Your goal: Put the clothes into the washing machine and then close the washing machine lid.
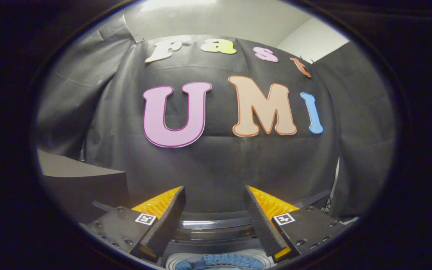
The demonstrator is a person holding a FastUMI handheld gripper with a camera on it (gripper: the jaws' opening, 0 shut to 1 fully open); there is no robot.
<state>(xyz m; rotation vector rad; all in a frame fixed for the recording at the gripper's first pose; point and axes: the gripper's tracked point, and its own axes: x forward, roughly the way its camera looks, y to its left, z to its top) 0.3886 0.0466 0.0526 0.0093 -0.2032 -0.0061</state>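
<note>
Gripper [214, 202] level, aimed forward at the booth wall; fingers [167, 221] spread wide, nothing between them, no contact with anything.

Nearest: below and between the finger bases, a rounded pale rim with a blue ribbed part inside it [219, 260]; judged to be the washing machine's top opening seen from just above, though too little shows to be sure; whether the blue is a drum part or fabric, cannot tell.

Just ahead of the fingers, between them: a dark curved band with a bright glint [216, 225]; probably the washing machine rim or its raised lid edge; cannot tell which.

Left of the left finger, further off: a grey flat panel [77, 168], tilted; could be the lid standing open, not confirmed.

Beyond the fingers: black cloth wall [216, 168]; above it a pale room wall [313, 37].

Clothes: none identifiable ahead of or between the fingers.

Step, as judged: fingers empty over the machine; either clothes are already in and the lid remains to be closed, or a garment is yet to be fetched; this moment does not settle it.

Next move calls for: tilting down to check the opening; if loaded, reach for the lid edge, left of the fingers if that panel is it, and bring it down evenly.
</note>
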